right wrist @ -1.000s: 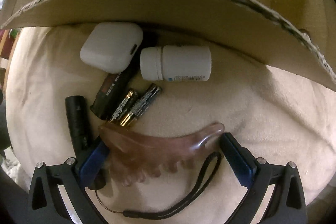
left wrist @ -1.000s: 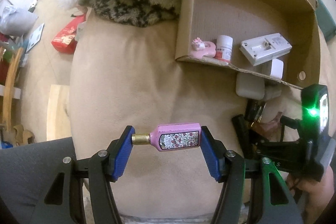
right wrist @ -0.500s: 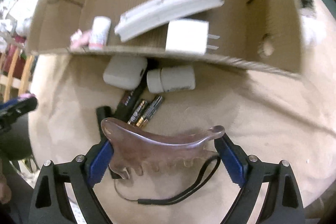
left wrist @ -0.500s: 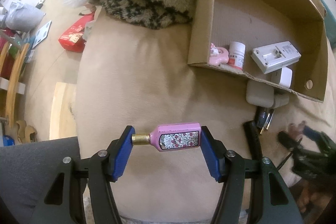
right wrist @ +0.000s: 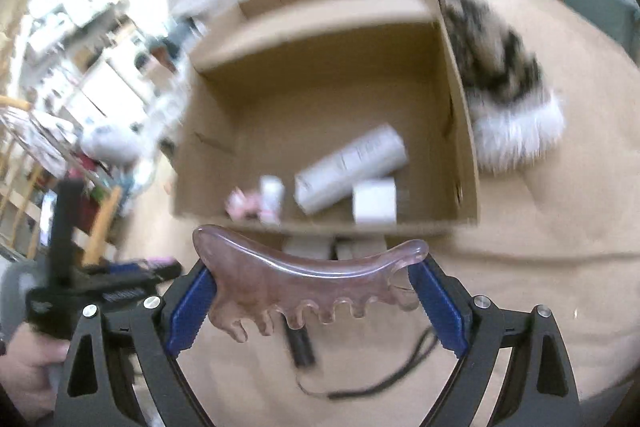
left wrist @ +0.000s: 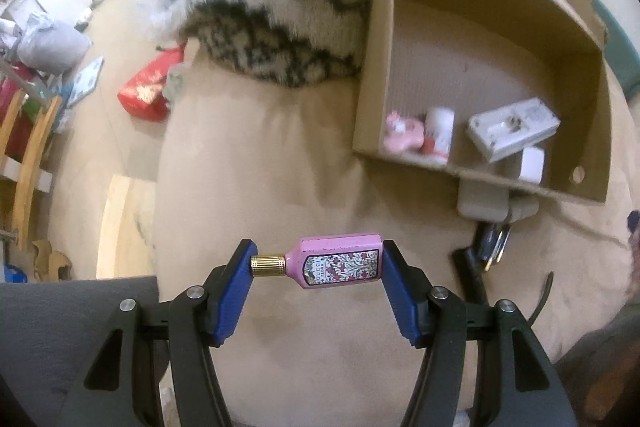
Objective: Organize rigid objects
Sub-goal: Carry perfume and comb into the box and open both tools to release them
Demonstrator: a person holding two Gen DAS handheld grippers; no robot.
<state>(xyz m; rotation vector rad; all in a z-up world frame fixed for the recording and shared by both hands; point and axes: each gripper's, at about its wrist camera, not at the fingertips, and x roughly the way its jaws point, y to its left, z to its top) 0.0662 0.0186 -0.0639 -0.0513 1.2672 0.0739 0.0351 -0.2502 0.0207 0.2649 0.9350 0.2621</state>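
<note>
Between the blue pads of the left gripper (left wrist: 316, 261) lies a pink perfume bottle (left wrist: 340, 262), held sideways with its gold cap (left wrist: 268, 265) against the left pad and its base against the right pad; the bottle hangs above the beige cushion (left wrist: 260, 163). Far and to the right stands an open cardboard box (left wrist: 378, 39) on the same cushion. Inside, along its near wall, sit a pink figurine (left wrist: 402, 137), a small white bottle (left wrist: 439, 133), a white rectangular device (left wrist: 514, 129) and a white charger block (left wrist: 532, 165). Just outside the near wall lies a white earbud case (left wrist: 482, 197), with batteries (left wrist: 498, 245) and a dark cylinder (left wrist: 472, 269) nearer still. A furry patterned blanket (left wrist: 280, 11) rests against the box's left wall.

The right gripper (right wrist: 316, 285) clamps a translucent pinkish comb-shaped massage tool (right wrist: 304, 277) end to end, its teeth pointing toward the camera. It is held in the air on the near side of the box, above the cushion. Below it a dark cylinder with a black wrist strap (right wrist: 384, 383) lies on the cushion, blurred. In the right wrist view the left gripper appears at the left edge, gripped by a hand (right wrist: 30, 367).
</note>
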